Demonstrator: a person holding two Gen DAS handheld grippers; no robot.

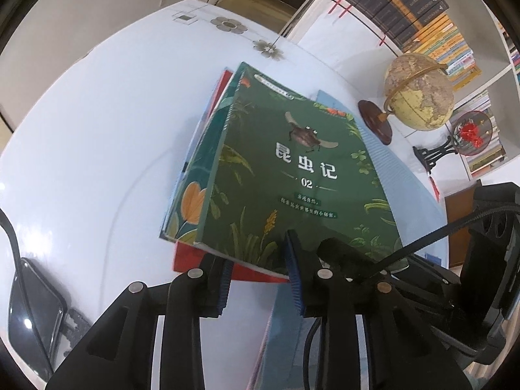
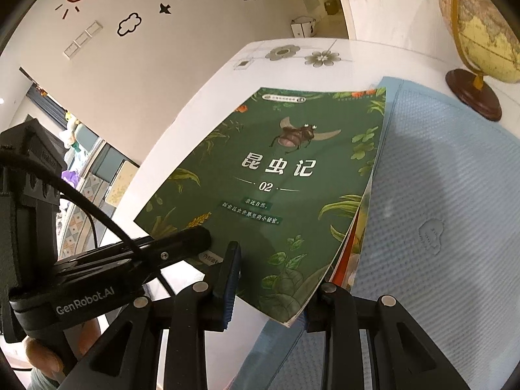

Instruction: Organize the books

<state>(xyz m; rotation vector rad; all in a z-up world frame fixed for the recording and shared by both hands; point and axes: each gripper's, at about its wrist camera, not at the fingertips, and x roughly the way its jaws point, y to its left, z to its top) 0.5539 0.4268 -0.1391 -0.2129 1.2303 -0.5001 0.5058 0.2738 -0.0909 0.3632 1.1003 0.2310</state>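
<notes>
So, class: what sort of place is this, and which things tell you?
Probably a home study or children's reading room: packed bookshelves, a globe on the white table, and cartoon wall stickers.

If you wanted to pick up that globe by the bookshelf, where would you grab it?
Probably the thin neck between the wooden base and the globe, coming from the side. The ball looks too wide and round for the hand-held gripper; the neck is narrow and upright.
</notes>
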